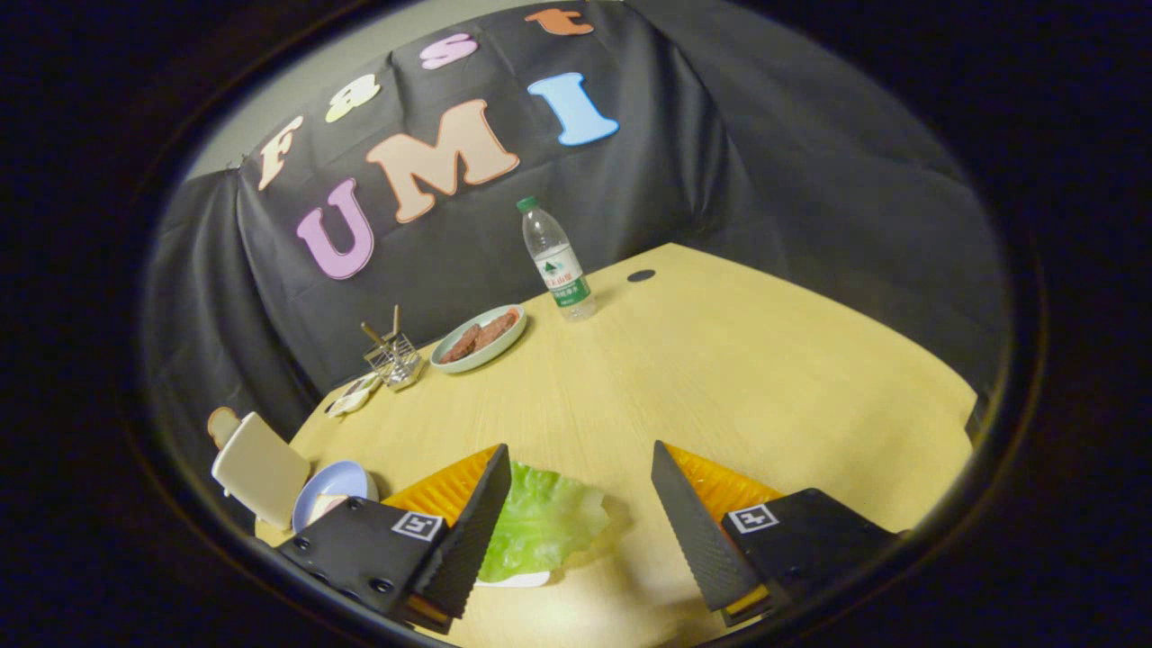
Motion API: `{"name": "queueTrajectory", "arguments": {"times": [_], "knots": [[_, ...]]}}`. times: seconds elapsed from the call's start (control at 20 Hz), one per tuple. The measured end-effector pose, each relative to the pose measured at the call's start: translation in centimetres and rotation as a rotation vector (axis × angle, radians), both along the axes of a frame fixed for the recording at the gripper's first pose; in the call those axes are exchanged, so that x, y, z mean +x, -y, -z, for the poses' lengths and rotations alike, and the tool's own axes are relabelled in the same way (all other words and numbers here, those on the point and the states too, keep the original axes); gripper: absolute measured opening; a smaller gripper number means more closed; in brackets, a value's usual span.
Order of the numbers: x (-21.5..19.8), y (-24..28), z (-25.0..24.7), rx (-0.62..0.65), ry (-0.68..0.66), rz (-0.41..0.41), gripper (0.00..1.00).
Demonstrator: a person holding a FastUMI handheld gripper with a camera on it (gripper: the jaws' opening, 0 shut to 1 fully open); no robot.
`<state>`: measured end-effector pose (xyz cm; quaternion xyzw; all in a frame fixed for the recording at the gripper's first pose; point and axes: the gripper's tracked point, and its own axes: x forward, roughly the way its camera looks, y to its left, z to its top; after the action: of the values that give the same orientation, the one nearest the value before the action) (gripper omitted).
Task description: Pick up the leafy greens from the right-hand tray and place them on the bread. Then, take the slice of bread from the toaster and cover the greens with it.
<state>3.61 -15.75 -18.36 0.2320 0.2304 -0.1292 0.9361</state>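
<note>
- We see a wooden table (720,378) bearing everything.
- Our gripper (576,522) has its fingers spread wide, gripping nothing.
- The lettuce leaf (540,522) lies on a white plate (517,580), touching the left finger.
- A toaster (259,470) stands left, a bottle (558,261) far beyond.

Staged booth, black cloth wall (765,162), wooden table (720,360)
</note>
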Motion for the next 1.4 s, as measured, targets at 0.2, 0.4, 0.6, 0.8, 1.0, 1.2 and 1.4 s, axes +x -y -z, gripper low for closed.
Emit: {"name": "queueTrajectory", "arguments": {"times": [0.2,0.4,0.6,0.8,1.0,1.2,1.4], "knots": [[0.2,-1.3,1.6,0.017,-0.040,-0.059,0.96],[0.1,-2.3,2.4,0.046,-0.057,-0.104,0.89],[0.0,-2.2,3.3,0.062,-0.072,-0.104,0.81],[0.3,-2.3,3.5,0.082,-0.065,-0.111,0.49],[0.5,-2.4,3.0,0.044,-0.042,-0.114,0.21],[1.0,-2.3,1.9,0.030,-0.001,-0.110,0.04],[1.1,-2.3,0.9,0.027,0.030,-0.100,0.04]]}}
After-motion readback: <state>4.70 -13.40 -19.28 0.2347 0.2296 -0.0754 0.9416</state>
